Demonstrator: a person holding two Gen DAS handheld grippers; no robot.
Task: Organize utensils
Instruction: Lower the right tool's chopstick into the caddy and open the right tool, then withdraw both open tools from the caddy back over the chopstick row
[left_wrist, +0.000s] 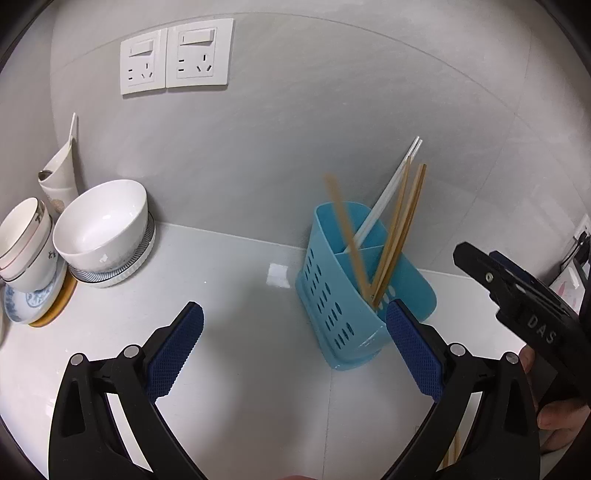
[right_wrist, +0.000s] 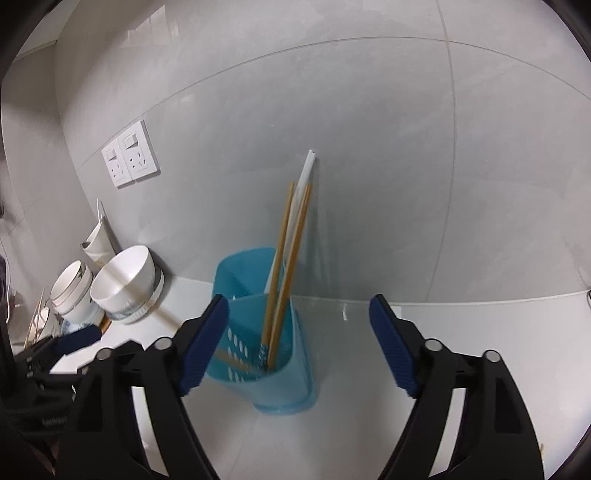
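A blue perforated utensil holder (left_wrist: 343, 295) stands on the white counter by the wall; it also shows in the right wrist view (right_wrist: 258, 332). It holds wooden chopsticks (left_wrist: 399, 229) and white chopsticks (left_wrist: 391, 184) that lean against the wall. One wooden chopstick (left_wrist: 347, 232) is blurred and leans left in the front compartment. My left gripper (left_wrist: 295, 325) is open and empty, just in front of the holder. My right gripper (right_wrist: 297, 325) is open and empty, above the holder's front; its body (left_wrist: 524, 306) shows at the right of the left wrist view.
White bowls (left_wrist: 103, 225) and cups (left_wrist: 26, 247) are stacked on plates at the back left; they also show in the right wrist view (right_wrist: 125, 280). A white pouch (left_wrist: 61, 173) leans on the wall. Wall sockets (left_wrist: 177, 55) are above. More chopsticks (left_wrist: 452, 454) lie under the right finger.
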